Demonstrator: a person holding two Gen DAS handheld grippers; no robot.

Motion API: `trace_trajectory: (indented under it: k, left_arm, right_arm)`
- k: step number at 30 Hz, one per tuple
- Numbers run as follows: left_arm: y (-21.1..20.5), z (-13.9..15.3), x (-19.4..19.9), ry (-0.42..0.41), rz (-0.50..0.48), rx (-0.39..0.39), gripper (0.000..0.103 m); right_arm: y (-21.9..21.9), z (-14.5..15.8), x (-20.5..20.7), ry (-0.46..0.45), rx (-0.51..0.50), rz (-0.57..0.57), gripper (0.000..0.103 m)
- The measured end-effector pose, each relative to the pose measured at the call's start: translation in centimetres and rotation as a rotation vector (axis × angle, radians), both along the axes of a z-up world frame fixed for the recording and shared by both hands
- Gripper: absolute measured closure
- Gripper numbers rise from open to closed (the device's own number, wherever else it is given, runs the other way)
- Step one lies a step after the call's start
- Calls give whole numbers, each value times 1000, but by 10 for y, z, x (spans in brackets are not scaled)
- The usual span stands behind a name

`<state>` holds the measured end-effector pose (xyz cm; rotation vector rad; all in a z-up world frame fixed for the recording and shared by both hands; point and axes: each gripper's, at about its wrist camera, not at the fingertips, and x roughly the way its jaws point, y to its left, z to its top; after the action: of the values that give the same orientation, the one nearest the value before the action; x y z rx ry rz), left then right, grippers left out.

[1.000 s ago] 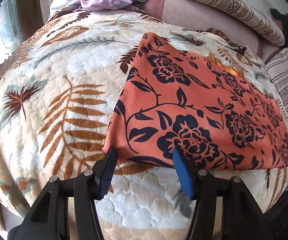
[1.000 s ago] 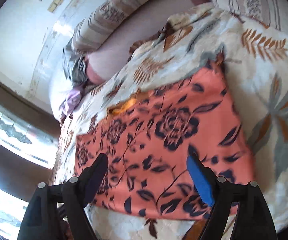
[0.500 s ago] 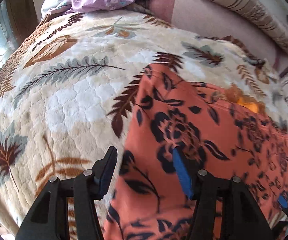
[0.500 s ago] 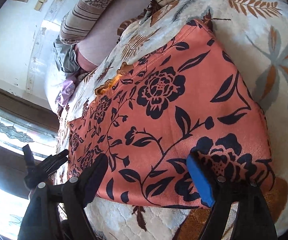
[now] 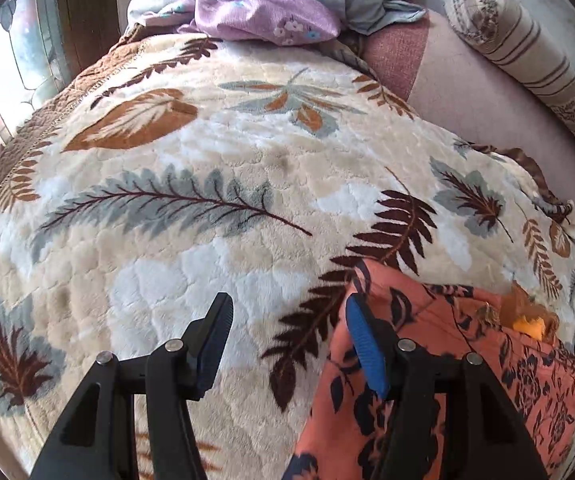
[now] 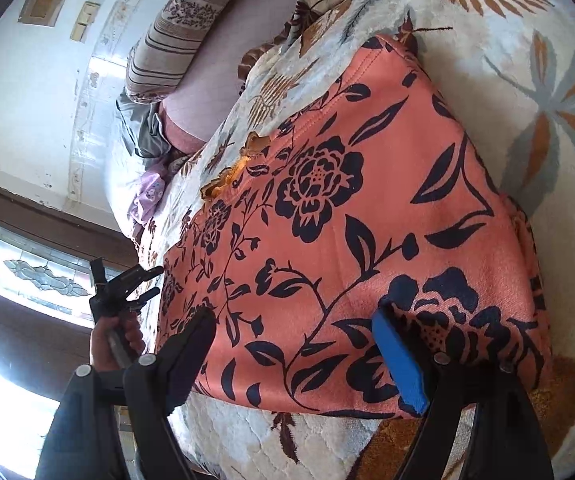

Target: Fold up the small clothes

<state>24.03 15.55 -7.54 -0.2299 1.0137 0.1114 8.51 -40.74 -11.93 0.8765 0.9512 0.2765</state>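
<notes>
cloth: we've got the orange flowered cloth (image 6: 367, 216) lying flat on the leaf-print blanket (image 5: 191, 208). It fills the middle of the right wrist view and only pokes into the lower right of the left wrist view (image 5: 439, 360).

long axis: in the right view it runs from the lower left of the frame up to the upper right, so we'd say the fold has to go across that line.

left gripper (image 5: 287, 344): jaws apart, nothing between them. The cloth's far corner sits just behind the blue pad, lower right of centre, and the gap itself is over bare blanket. In the right view this gripper (image 6: 127, 288) shows at the left edge, off the cloth's left end, held by a hand (image 6: 115, 340).

right gripper (image 6: 295, 360): jaws wide apart, straddling the near edge at the bottom of the frame, not pinching anything as far as we can tell.

who's nearer: each gripper has its own end. The left one looks like it still needs to shift right to get the corner in its gap.
</notes>
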Motion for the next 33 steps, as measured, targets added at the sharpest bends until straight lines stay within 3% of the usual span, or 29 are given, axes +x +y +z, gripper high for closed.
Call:
trace_trajectory:
  k: [4, 12, 14, 16, 20, 22, 23, 25, 29, 33]
  left_arm:
    - [-12, 21, -73, -69, -45, -8, 38]
    - [-56, 19, -164, -65, -126, 35, 36]
    - [-61, 17, -172, -53, -142, 28, 36]
    - [-64, 19, -180, -54, -150, 31, 36]
    - [-65, 22, -185, -62, -149, 29, 36]
    - [-65, 21, -186, -51, -146, 18, 36]
    - [-66, 22, -186, -48, -150, 19, 36]
    - [-66, 23, -188, -59, -154, 37, 36]
    - [-66, 18, -184, -47, -151, 45, 36]
    - [-72, 12, -180, -35, -154, 43, 36]
  right_arm:
    - [1, 7, -10, 0, -12, -32, 20]
    - [11, 29, -28, -43, -131, -22, 20]
    - [0, 8, -21, 68, -118, -73, 20]
    - [-10, 12, -25, 65, -33, -133, 20]
    - [-5, 33, -25, -28, -69, -104, 16]
    - [-5, 13, -14, 62, -142, -97, 15]
    - [-9, 4, -13, 93, -102, -115, 16]
    - [-12, 16, -22, 51, -63, -155, 16]
    - [-5, 36, -42, -2, -22, -131, 16]
    - [14, 16, -67, 55, 51, -101, 16]
